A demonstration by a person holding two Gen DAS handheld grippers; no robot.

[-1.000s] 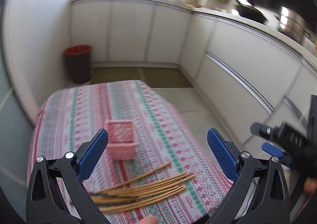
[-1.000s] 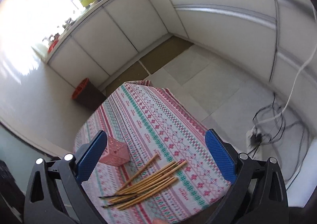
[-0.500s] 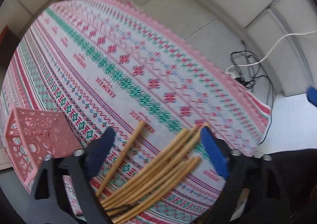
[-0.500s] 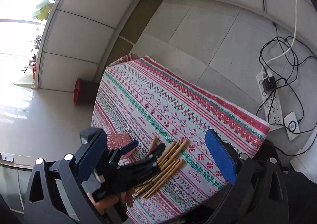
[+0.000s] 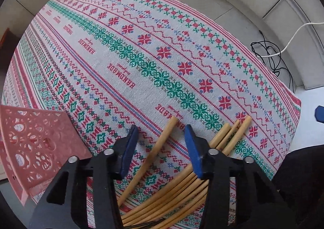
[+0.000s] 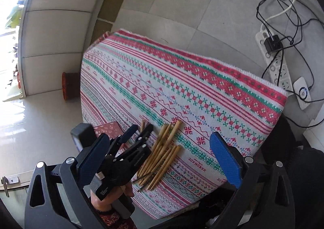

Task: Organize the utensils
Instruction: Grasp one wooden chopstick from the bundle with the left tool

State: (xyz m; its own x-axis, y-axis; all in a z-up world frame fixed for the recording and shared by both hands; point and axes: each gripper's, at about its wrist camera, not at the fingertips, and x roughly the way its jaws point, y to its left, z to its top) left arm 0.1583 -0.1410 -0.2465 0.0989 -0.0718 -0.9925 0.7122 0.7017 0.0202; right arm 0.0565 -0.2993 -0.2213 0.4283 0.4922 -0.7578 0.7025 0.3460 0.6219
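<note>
Several bamboo chopsticks (image 5: 182, 186) lie in a loose pile on the patterned tablecloth (image 5: 141, 50); the pile also shows in the right wrist view (image 6: 162, 152). One chopstick (image 5: 154, 154) lies apart to the left. My left gripper (image 5: 161, 142) is low over it, jaws partly closed on either side of it, not touching. It also shows in the right wrist view (image 6: 141, 129). A pink perforated basket (image 5: 36, 148) stands to the left. My right gripper (image 6: 162, 160) is wide open, high above the table, empty.
The table's right edge (image 6: 263, 87) drops to a tiled floor with a power strip (image 6: 277, 63) and cables. A red bin (image 6: 68, 85) stands by the white cabinets at the far left.
My left gripper has dropped to the table and narrowed its jaws around the lone chopstick. My right gripper has risen and tilted down over the table.
</note>
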